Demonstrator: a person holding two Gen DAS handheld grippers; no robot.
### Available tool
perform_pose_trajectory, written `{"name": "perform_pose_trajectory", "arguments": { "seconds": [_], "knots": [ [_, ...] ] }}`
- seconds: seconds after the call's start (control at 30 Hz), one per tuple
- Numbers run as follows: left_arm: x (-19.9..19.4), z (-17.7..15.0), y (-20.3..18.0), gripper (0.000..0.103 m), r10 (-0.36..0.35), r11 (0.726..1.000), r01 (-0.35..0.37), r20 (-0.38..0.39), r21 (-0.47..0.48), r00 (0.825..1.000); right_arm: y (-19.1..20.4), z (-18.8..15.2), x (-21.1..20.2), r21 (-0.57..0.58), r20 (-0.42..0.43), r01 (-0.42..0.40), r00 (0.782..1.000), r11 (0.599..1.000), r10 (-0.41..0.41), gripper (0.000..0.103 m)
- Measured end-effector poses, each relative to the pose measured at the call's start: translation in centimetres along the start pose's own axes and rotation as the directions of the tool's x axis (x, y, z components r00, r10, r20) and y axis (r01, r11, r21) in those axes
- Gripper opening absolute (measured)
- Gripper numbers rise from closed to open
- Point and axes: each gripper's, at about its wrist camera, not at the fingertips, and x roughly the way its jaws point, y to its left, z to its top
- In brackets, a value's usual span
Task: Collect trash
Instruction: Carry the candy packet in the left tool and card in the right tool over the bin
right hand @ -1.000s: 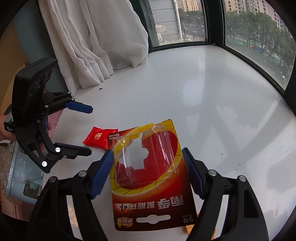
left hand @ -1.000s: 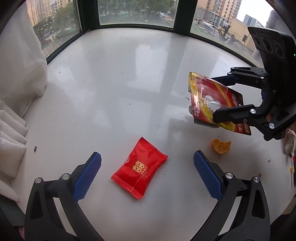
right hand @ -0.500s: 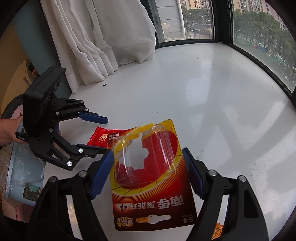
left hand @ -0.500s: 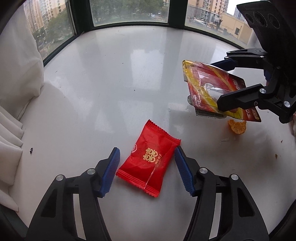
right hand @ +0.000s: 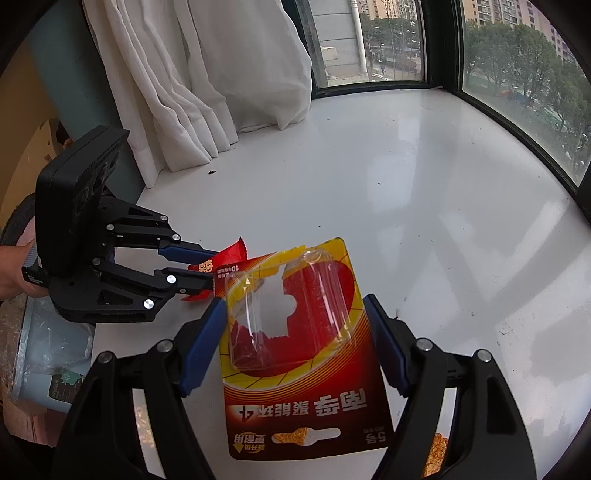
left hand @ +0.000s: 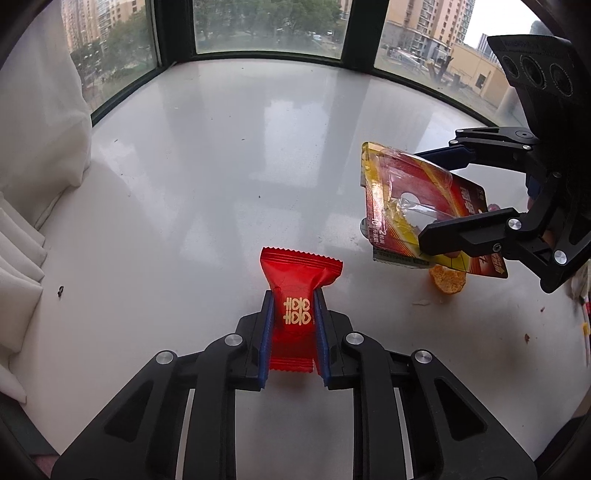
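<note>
A red candy wrapper (left hand: 295, 280) with gold print lies on the white sill (left hand: 221, 166). My left gripper (left hand: 293, 299) has its jaws closing on it, and both blue pads press its sides, pinching it narrow. In the right wrist view the left gripper (right hand: 212, 268) comes in from the left, with a corner of the red wrapper (right hand: 232, 253) showing. My right gripper (right hand: 293, 304) is shut on the edges of a red and yellow blister card (right hand: 303, 369) and holds it above the sill. In the left wrist view that card (left hand: 402, 206) hangs at the right.
An orange scrap (left hand: 448, 282) lies under the held card, with crumbs (left hand: 526, 336) further right. White curtains (right hand: 192, 92) hang at the sill's left end. Window panes (left hand: 269, 29) close off the far edge. A pale container with plastic (right hand: 48, 354) stands below the near edge.
The left gripper's jaws went from wide open to pinching the red wrapper, which now lies straight between the pads. The right gripper keeps hold of the blister card.
</note>
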Motion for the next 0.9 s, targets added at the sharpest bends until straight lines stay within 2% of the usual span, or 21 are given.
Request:
{"name": "perform_pose_trajectory", "arguments": {
  "seconds": [0.2, 0.33, 0.57, 0.9],
  "knots": [
    [-2.8, 0.1, -0.9, 0.018, 0.002, 0.999, 0.0, 0.028, -0.044, 1.0, 1.5, -0.4, -2.2, 0.028, 0.012, 0.001, 1.0, 1.0, -0.002, 0.072],
    [-5.6, 0.1, -1.9, 0.018, 0.041, 0.997, -0.037, 0.069, -0.061, 0.997, 3.3, -0.6, -3.9, 0.029, 0.009, 0.006, 1.0, 1.0, -0.006, 0.072],
    [-10.9, -0.2, -2.9, 0.018, 0.045, 0.992, -0.032, 0.11, -0.118, 0.993, 7.0, -0.7, -7.6, 0.042, 0.03, 0.026, 0.999, 0.999, -0.027, 0.072],
    [-18.7, -3.7, -4.4, 0.018, 0.081, 0.991, -0.066, 0.127, -0.12, 0.989, 13.7, -1.2, -11.8, 0.03, 0.061, 0.028, 0.998, 0.999, -0.03, 0.072]
  ]
}}
